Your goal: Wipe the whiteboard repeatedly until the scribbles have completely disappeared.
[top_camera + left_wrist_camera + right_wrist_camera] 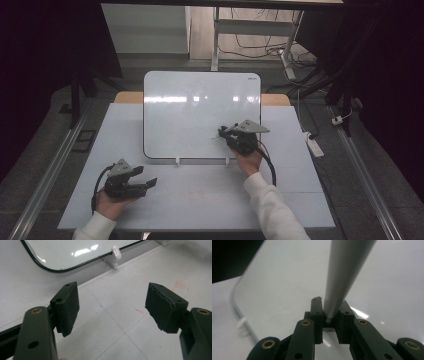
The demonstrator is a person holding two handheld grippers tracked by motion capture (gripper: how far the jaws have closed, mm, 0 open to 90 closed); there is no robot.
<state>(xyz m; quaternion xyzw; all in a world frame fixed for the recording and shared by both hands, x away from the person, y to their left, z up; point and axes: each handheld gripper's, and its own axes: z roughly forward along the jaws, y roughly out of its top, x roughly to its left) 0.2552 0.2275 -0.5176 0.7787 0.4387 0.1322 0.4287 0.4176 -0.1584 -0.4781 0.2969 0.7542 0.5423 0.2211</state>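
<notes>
- High view: your right gripper [223, 132] sat over the whiteboard [200, 100] near its lower right part; your left gripper [148, 177] rested low on the table [210, 195], well apart from the board.
- Left gripper view: jaws stood wide, nothing between them; whiteboard corner [62, 255] lay ahead.
- Right gripper view: jaws were clamped on a grey pen [344, 272] above the board.
</notes>
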